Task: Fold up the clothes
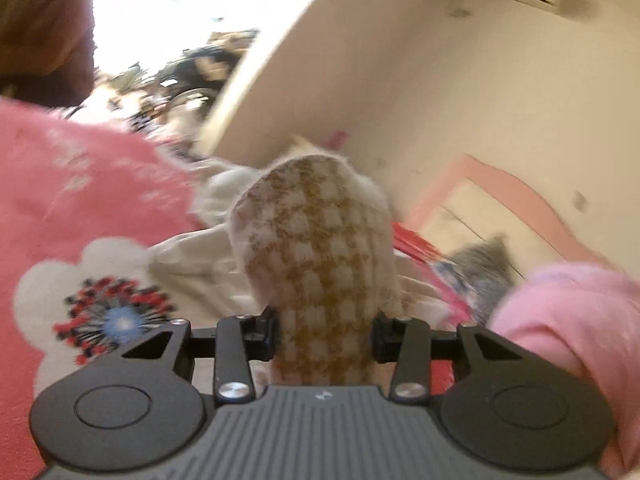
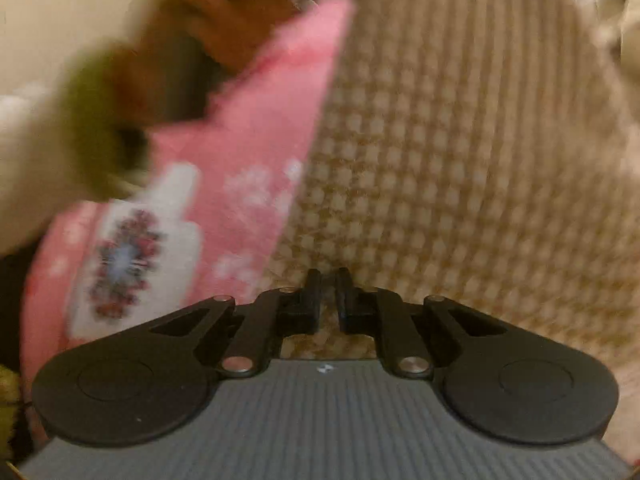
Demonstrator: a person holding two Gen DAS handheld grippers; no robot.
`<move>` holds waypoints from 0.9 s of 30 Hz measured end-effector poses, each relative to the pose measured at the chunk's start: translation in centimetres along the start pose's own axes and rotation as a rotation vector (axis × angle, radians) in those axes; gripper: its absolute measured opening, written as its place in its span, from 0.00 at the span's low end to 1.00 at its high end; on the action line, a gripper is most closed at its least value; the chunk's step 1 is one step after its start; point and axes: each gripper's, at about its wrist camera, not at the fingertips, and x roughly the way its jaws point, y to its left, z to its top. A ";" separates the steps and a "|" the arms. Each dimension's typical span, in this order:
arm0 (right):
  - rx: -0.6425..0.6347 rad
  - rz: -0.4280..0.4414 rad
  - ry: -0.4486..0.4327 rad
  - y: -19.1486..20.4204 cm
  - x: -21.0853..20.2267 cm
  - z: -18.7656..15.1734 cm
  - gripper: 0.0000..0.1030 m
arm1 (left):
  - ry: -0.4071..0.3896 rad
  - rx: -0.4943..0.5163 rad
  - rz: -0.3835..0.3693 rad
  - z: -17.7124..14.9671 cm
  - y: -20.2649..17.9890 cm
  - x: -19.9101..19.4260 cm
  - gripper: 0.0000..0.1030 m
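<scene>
A fuzzy tan-and-white checked cloth (image 1: 316, 232) rises as a rounded flap between the fingers of my left gripper (image 1: 326, 320), which is shut on it; the cloth fills the whole gap. In the right wrist view the same checked cloth (image 2: 460, 140) spreads wide above my right gripper (image 2: 330, 280), whose fingers (image 2: 313, 300) stand almost together, pinching a thin edge of it. A pink fleece garment (image 1: 80, 200) with a white flower patch lies to the left, and the pink garment (image 2: 256, 140) also shows left of the checked cloth. Both views are blurred.
Cream fabric (image 1: 188, 256) lies bunched under the checked cloth. A red object (image 1: 416, 244) and a grey cloth (image 1: 480, 268) sit to the right, near a pink sleeve (image 1: 572, 320). A beige wall (image 1: 400, 80) with a pink-framed panel (image 1: 500, 200) stands behind.
</scene>
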 end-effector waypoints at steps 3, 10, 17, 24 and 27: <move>0.049 -0.010 -0.022 0.3 -1.0 -0.4 0.06 | -0.037 0.100 -0.049 -0.3 -2.8 -2.2 0.40; 0.215 -0.195 -0.127 -4.5 -6.2 -2.7 0.07 | -0.048 0.250 -0.066 -1.3 -6.4 -6.3 0.39; 0.421 -0.222 -0.196 -8.7 -6.6 -4.7 0.01 | -0.014 0.398 -0.084 -3.3 -9.7 -9.6 0.39; 0.662 -0.097 -0.310 -7.9 -10.6 -7.6 0.07 | 0.039 0.581 -0.125 -7.5 -14.4 -11.9 0.39; 0.692 -0.134 -0.341 -6.6 -13.6 -10.0 0.07 | 0.086 0.682 -0.161 -10.4 -17.0 -12.5 0.40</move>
